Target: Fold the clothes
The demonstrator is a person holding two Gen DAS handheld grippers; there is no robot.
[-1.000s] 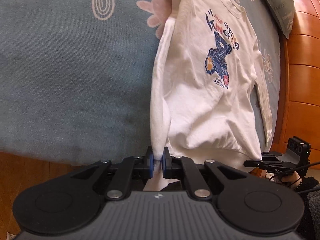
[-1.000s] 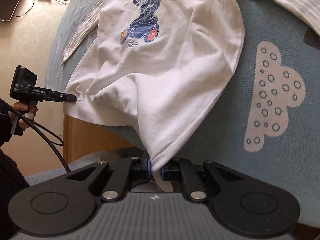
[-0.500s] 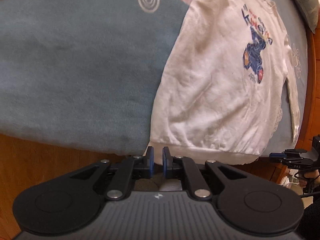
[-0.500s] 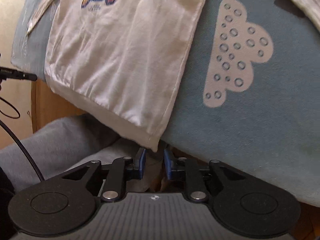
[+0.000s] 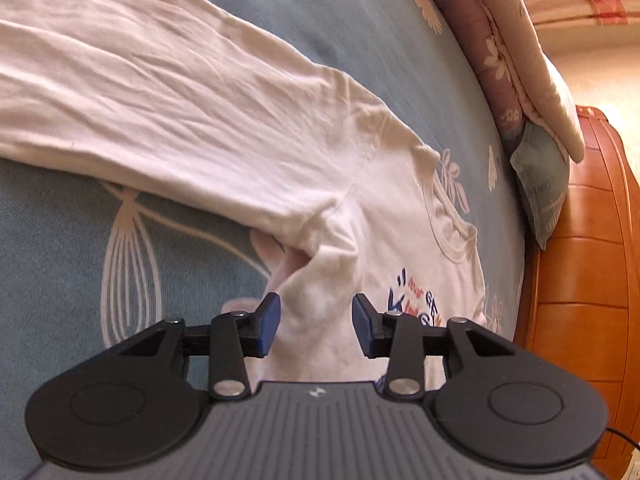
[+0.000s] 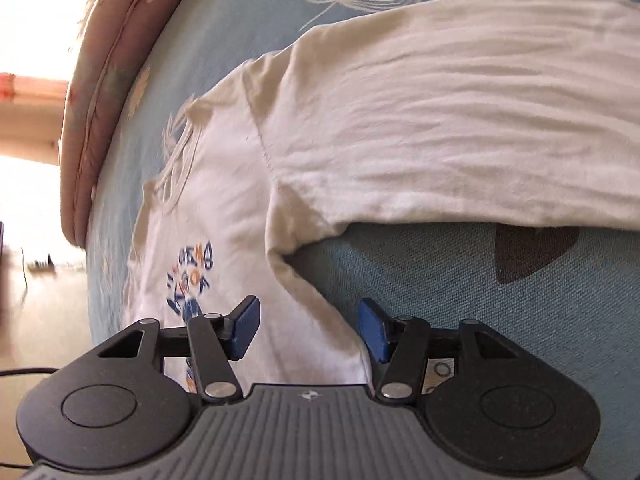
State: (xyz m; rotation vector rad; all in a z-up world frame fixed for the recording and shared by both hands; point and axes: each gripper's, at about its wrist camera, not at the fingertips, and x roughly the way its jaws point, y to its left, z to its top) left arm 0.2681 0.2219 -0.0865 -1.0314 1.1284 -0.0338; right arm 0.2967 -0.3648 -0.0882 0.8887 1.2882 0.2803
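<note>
I have both tools released over the white long-sleeved shirt [image 5: 224, 120], which lies flat on the blue patterned bedspread [image 5: 60, 240] with its printed front up. My left tool [image 5: 316, 322] hovers with its blue pads spread wide, just near of the armpit where one sleeve [image 5: 140, 92] runs away to the left; nothing is between the pads. My right tool [image 6: 308, 328] is equally spread above the shirt's side edge, near the other armpit, with that sleeve [image 6: 460, 136] stretching off to the right. The blue and orange print [image 6: 192, 276] sits to the left of it. A floral quilt [image 5: 512, 52] is bunched at the far side, against an orange wooden headboard [image 5: 580, 260].
</note>
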